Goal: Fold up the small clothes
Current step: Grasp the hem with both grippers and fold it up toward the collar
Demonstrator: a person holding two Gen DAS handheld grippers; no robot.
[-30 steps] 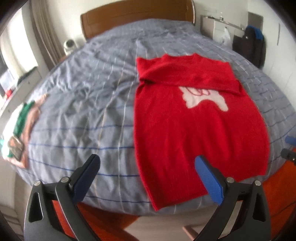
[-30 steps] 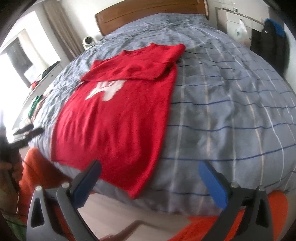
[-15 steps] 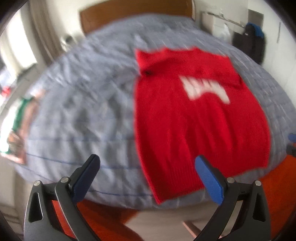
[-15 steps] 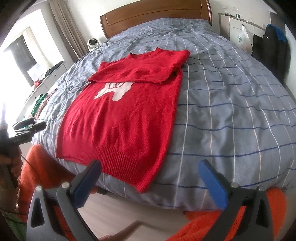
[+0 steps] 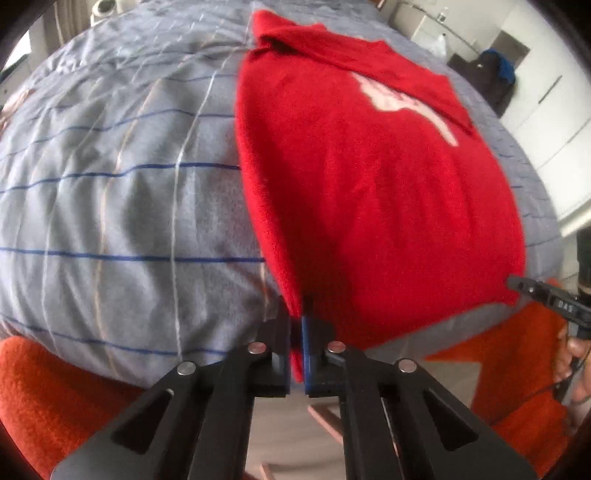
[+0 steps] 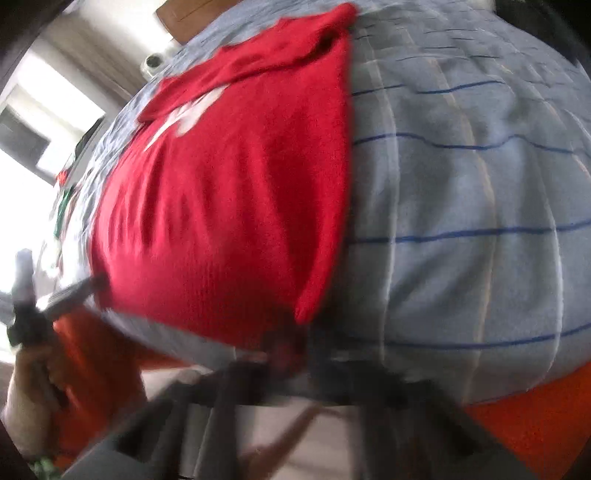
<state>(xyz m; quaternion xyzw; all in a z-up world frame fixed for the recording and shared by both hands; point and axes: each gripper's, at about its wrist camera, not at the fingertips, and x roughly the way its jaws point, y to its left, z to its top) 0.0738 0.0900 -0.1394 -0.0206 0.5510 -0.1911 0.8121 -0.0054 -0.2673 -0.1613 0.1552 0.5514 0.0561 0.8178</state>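
A red sweater [image 5: 369,166] with a white print lies flat on the grey checked bed, sleeves folded across the chest. My left gripper [image 5: 297,332] is shut on the sweater's near left hem corner at the bed's front edge. The sweater also shows in the right wrist view [image 6: 229,192]. My right gripper [image 6: 291,350] is blurred; its jaws are together on the sweater's near right hem corner. The right gripper's tip shows in the left wrist view [image 5: 532,290] at the hem's other corner, and the left gripper shows in the right wrist view [image 6: 74,291].
The grey bedspread [image 5: 110,184] with blue and white lines covers the bed. An orange blanket [image 5: 55,387] hangs below the bed's front edge. Dark clothes [image 5: 495,77] hang by white cabinets at the right. A wooden headboard [image 6: 184,14] is at the far end.
Both grippers moved forward and down to the bed's front edge and closed, each on a hem corner of the red sweater. Before, both were open and held back from the bed.
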